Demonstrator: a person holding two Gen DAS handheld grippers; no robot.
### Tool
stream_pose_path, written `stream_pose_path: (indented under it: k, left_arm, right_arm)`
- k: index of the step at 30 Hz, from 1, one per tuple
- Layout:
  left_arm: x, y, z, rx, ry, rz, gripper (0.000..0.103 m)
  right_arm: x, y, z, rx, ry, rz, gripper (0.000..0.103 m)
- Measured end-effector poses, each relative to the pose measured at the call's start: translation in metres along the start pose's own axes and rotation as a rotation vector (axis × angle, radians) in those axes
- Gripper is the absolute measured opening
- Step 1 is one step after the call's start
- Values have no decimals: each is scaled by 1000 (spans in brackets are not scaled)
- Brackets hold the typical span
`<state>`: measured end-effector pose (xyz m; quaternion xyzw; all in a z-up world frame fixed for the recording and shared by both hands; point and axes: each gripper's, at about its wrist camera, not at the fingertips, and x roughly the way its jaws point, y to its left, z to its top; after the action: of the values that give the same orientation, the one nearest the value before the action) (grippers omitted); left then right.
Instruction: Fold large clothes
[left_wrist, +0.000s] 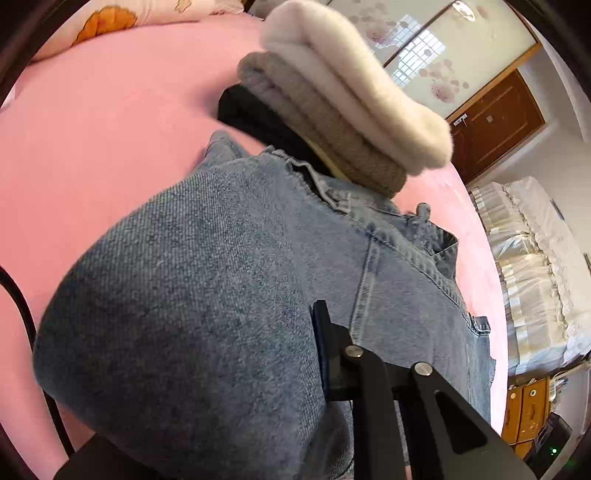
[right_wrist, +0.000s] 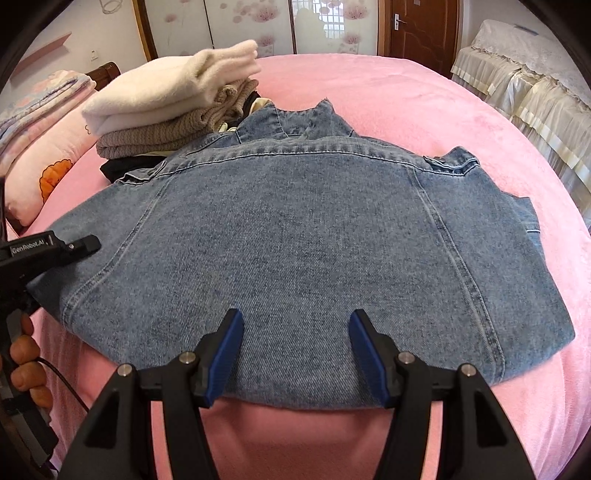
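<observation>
A blue denim jacket (right_wrist: 295, 229) lies back-up on the pink bed (right_wrist: 461, 122), collar toward the far side. My right gripper (right_wrist: 295, 350) hangs open just over the jacket's near hem, with its blue pads (right_wrist: 225, 354) apart and nothing between them. At the jacket's left edge is my left gripper (right_wrist: 86, 244), held by a person's hand (right_wrist: 26, 354). In the left wrist view a fold of the denim jacket (left_wrist: 203, 277) bulges up close to the camera and covers one finger of my left gripper (left_wrist: 319, 325). That gripper looks shut on the cloth.
A stack of folded clothes (right_wrist: 166, 99), white over beige knit over black, sits at the bed's far left, touching the jacket's shoulder. A pink pillow (right_wrist: 48, 177) lies left of it. A second bed with a white frilled cover (right_wrist: 535, 92) stands to the right, and a brown door (right_wrist: 417, 29) behind.
</observation>
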<state>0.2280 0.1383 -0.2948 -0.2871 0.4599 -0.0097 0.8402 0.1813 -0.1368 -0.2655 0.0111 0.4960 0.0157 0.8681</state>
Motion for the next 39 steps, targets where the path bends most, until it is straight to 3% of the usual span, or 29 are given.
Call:
stream_pose_path:
  k: [3, 11, 16, 20, 23, 29, 32, 39]
  left_arm:
    - [-13, -15, 1, 33, -27, 13, 11]
    - [-46, -65, -3, 168, -134, 58, 10]
    - [-59, -95, -10, 251, -190, 71, 10]
    - [-66, -129, -24, 354, -222, 60, 10]
    - [-72, -159, -37, 439, -247, 39, 10]
    - [-65, -219, -56, 557, -252, -12, 10]
    - [-57, -248, -63, 587, -240, -48, 10]
    - [-3, -319, -112, 696, -182, -141, 10]
  right_arm:
    - [-5, -2, 7, 11, -14, -9, 54]
    - [15, 6, 44, -43, -73, -5, 23]
    - [51, 15, 50, -105, -19, 45, 10]
    - [63, 23, 44, -189, -14, 29, 9]
    - [63, 16, 45, -165, -5, 75, 9]
    - [60, -23, 48, -17, 55, 270, 8]
    - [42, -62, 43, 86, 67, 314, 7]
    - [-13, -192, 6, 287, 43, 164, 7]
